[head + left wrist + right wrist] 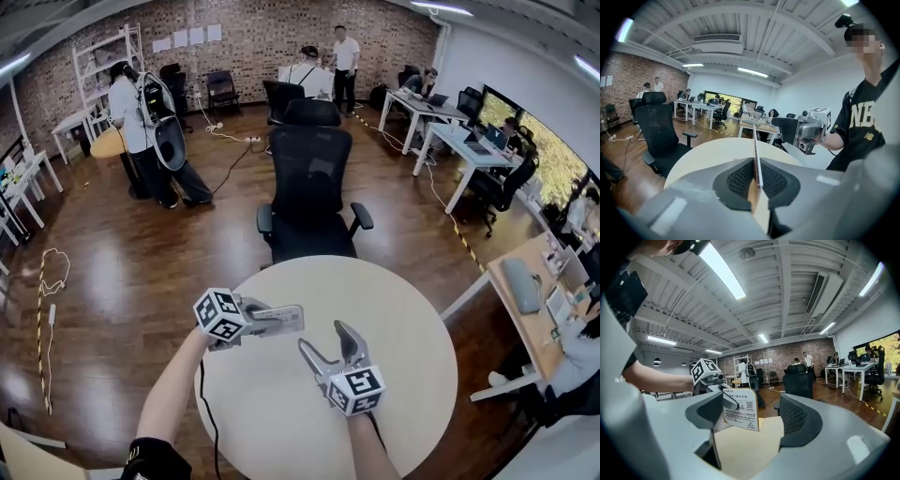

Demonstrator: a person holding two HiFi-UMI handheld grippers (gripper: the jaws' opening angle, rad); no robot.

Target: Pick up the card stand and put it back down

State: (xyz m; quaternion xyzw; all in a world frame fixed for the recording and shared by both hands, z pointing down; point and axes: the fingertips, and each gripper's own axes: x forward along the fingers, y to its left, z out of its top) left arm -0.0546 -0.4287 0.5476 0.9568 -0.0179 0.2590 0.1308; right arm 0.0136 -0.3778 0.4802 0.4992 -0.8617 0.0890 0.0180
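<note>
Cream round table (412, 356), card stand (740, 414), wood floor (169, 272)

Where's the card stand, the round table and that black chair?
card stand (740, 414), right gripper view, on its printed face.
round table (412, 328), head view, on bare top near the right rim.
black chair (311, 173), head view, on its backrest.
</note>
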